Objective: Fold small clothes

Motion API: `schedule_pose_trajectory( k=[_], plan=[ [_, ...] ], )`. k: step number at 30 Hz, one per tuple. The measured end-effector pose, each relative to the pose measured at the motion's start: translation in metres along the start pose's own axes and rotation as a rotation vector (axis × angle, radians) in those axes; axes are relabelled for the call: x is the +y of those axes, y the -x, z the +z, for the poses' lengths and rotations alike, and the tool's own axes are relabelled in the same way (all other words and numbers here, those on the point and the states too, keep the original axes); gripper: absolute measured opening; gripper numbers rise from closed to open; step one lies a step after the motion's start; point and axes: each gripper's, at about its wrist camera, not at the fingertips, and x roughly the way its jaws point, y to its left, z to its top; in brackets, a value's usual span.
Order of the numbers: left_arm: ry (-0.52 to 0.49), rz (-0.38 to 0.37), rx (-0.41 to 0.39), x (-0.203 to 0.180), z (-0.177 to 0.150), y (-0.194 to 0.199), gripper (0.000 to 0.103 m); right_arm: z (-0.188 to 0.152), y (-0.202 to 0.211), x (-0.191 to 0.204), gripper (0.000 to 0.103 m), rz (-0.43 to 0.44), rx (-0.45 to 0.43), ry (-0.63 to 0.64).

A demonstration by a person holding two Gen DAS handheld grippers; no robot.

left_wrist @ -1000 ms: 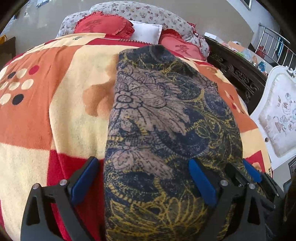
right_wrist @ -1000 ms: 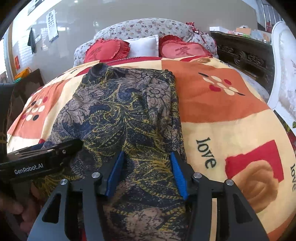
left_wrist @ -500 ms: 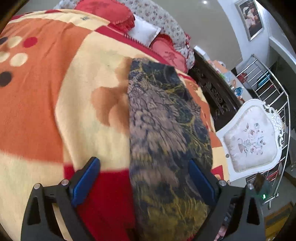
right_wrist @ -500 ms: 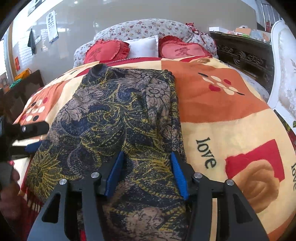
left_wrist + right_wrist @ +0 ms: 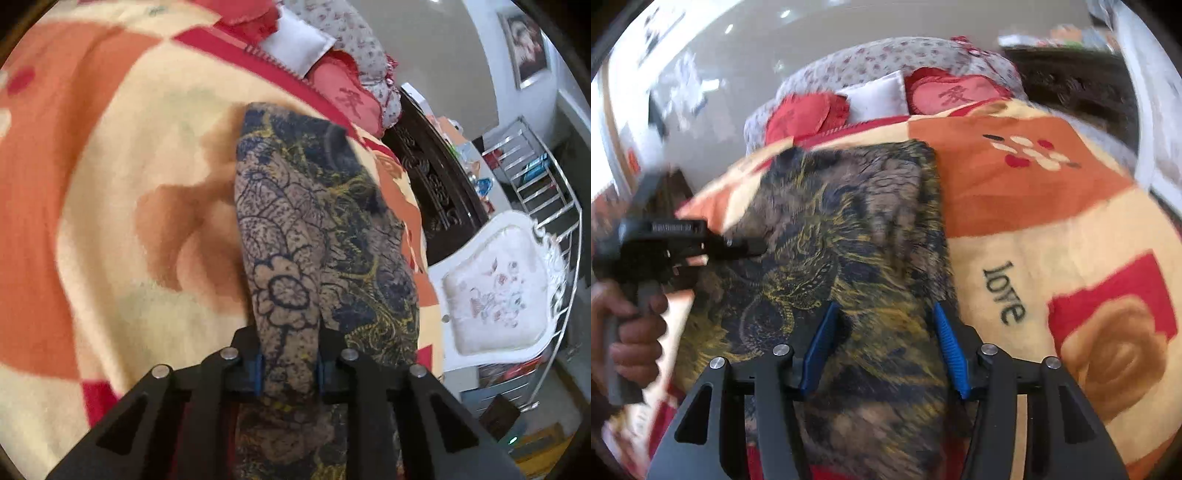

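1. Garment (image 5: pixel 325 236): dark blue, tan and yellow floral print, lying on the blanket (image 5: pixel 110 221) of the bed, long axis running from the near edge toward the pillows (image 5: pixel 871 99).
2. Seen from the left wrist view: already narrowed into a long strip, with a tan-printed fold raised along the strip's left side.
3. Left hand-held gripper (image 5: pixel 289 363): jaws just closed within the last half second, now clamped on the near end of that raised tan fold; cloth bunched between the blue pads (image 5: pixel 257 369).
4. Right hand-held gripper (image 5: pixel 884 343): jaws apart, straddling the near end of the garment's right portion; blue pads (image 5: pixel 947 347) on either side of the cloth, not visibly pinching it. Contact with the fabric beneath hard to judge, view smeared by motion blur.
5. Key relation: garment extends straight ahead of both hand-held grippers, away along its long axis; both sit at the same near end, left one at the left edge, right one nearer the right edge.
6. Judgement: left side secured, right side not yet; likely next need is a right-side pinch, then carrying the near end toward the pillow end to halve the length.
7. Handling: thin, limp cloth; likely to sag and slide between the two holds.
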Motion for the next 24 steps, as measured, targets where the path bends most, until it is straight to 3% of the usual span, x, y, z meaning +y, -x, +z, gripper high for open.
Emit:
schedule_pose_trajectory(
  k=[3,6,10,14,17,20,22,24],
  plan=[
    [-0.019,-0.037,-0.007,-0.005,0.003,0.021,0.019,0.000,0.017,-0.010,0.064,0.011,-0.015,-0.062],
    [-0.058,0.033,-0.055,0.013,0.013,0.052,0.019,0.003,0.029,-0.016,0.064,0.004,-0.017,-0.067],
    [-0.003,0.139,-0.072,0.071,0.034,0.086,0.019,0.005,0.031,-0.017,0.064,-0.014,-0.009,-0.058],
    [-0.001,0.207,-0.020,0.109,0.032,0.092,0.022,0.009,0.024,-0.002,0.064,0.013,0.014,-0.057],
    [0.014,0.218,-0.043,0.111,0.028,0.093,0.031,0.020,0.016,0.027,0.064,0.049,0.018,-0.004],
    [0.009,0.275,-0.100,0.104,0.029,0.104,0.034,0.039,0.003,0.072,0.064,0.083,0.016,0.115],
    [-0.031,0.405,-0.208,0.090,0.029,0.120,0.037,0.051,-0.007,0.105,0.054,0.123,0.004,0.227],
    [-0.060,0.463,-0.322,0.073,0.025,0.133,0.052,0.062,-0.019,0.140,0.043,0.162,-0.005,0.339]
  ],
)
